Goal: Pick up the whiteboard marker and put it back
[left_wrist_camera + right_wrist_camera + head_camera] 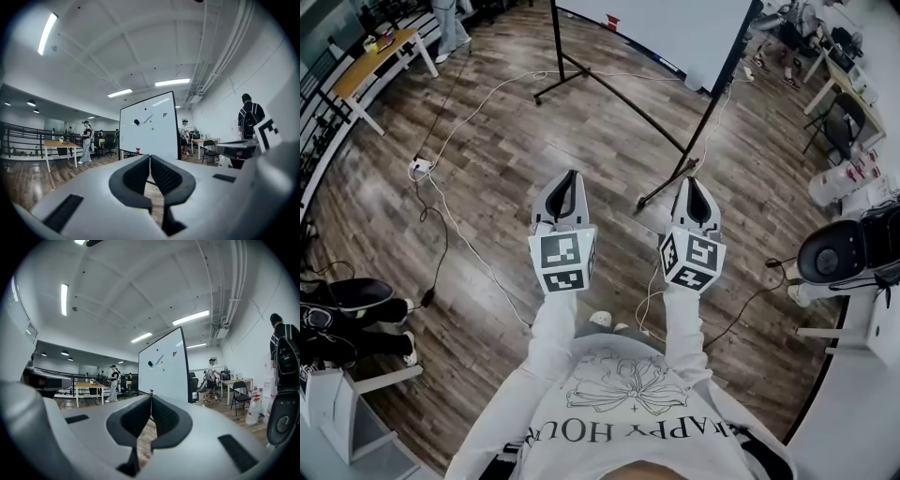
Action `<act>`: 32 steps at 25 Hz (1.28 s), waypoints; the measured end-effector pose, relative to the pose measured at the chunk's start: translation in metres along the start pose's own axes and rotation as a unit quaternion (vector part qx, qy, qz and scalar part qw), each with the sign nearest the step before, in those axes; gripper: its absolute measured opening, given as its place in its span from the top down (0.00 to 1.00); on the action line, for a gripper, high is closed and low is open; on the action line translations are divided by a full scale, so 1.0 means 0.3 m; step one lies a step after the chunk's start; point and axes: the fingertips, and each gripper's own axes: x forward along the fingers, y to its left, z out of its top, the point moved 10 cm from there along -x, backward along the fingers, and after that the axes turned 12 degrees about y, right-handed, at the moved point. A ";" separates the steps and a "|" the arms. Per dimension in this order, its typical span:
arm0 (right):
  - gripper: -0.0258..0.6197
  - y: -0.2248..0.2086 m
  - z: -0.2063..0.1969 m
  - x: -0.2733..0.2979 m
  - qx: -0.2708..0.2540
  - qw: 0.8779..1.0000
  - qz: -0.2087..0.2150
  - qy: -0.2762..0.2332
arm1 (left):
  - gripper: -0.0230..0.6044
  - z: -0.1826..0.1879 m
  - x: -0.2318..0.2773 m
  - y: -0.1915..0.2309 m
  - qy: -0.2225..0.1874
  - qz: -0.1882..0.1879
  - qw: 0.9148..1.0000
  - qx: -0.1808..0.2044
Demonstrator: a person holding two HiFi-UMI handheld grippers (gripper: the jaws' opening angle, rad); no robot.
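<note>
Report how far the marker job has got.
Done: nothing that shows. In hand: nothing; the left gripper and right gripper are both shut and empty, aimed level at the whiteboard across the floor. Left: approach, grip the marker, probably the slim stick on the board, lift it and put it back.

Floor (497, 169) lies open ahead of the left tongs (572, 174) and right tongs (691, 182), up to the whiteboard (666, 28). Its legs (619, 98) and a cable (478, 253) cross that floor. A chair (831, 251) stands right of the right tongs.
</note>
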 end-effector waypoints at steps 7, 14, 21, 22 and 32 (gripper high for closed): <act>0.95 0.050 -0.012 0.051 -0.001 1.000 -0.001 0.006 | 0.94 -0.007 0.059 0.060 0.009 -0.003 1.000 0.007; 0.95 0.039 -0.010 0.161 -0.006 1.000 0.003 0.019 | 0.94 -0.008 0.174 0.079 0.021 -0.005 1.000 -0.001; 0.95 -0.039 0.037 0.397 -0.009 1.000 0.012 0.016 | 0.94 0.041 0.399 0.086 0.024 0.006 1.000 -0.002; 0.95 -0.054 0.050 0.439 -0.008 1.000 0.012 0.014 | 0.94 0.053 0.441 0.087 0.023 0.007 1.000 -0.003; 0.95 -0.225 0.232 0.895 -0.018 0.999 0.029 0.002 | 0.94 0.250 0.882 0.077 0.011 0.025 1.000 -0.009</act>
